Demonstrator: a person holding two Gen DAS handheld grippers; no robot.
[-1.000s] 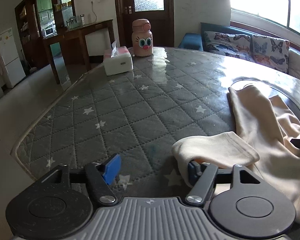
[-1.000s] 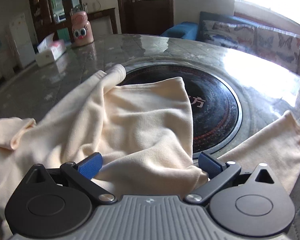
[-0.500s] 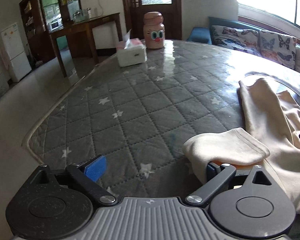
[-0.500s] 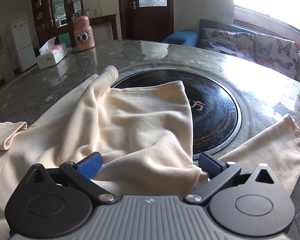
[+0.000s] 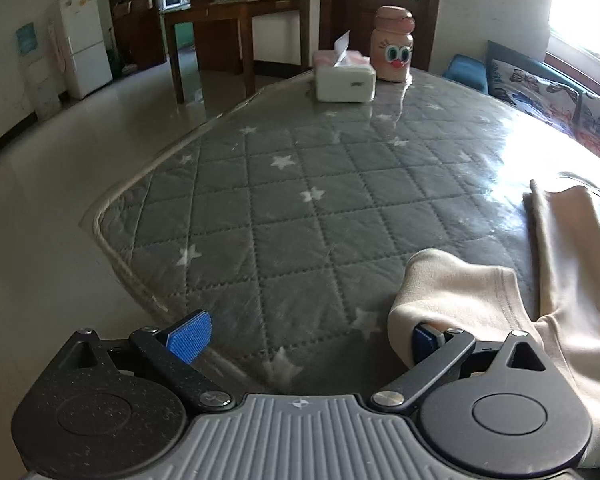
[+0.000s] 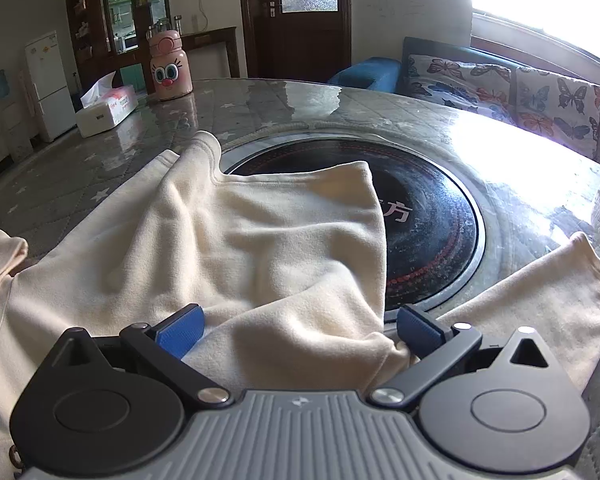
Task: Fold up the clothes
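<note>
Left gripper (image 5: 305, 339) is sitting wide open, holding nothing; its right blue ribbed pad (image 5: 422, 338) is tucking under the rolled cuff of a cream sleeve (image 5: 452, 296), left pad out over bare quilt. Right gripper (image 6: 298, 326) is also spread wide, gripping nothing, with a fold of the cream garment (image 6: 260, 248) bunching up between its two blue pads.

Writing: just ahead-right of the right gripper, white characters on the black disc (image 6: 440, 216), only "方" (image 6: 396, 213) readable, the rest hidden by cloth. Tissue box (image 6: 106, 110) far ahead-left is showing red print, too small to read.

Materials: garment is soft fleece-like knit, stitched hems, lying crumpled on the surface (image 5: 300, 216), partly draping over the round glossy black disc. Surface is carrying a grey diamond-quilted cover with white stars under a clear shiny sheet. Pink cartoon-face bottle (image 5: 394, 50) is standing just beside the white tissue box, far ahead of the left gripper.

Views: only the right wrist view is showing the disc, the second sleeve (image 6: 540, 300) lying to the gripper's right, and the butterfly-print cushions (image 6: 500, 88). The left wrist view is showing the surface's rounded edge and floor.
</note>
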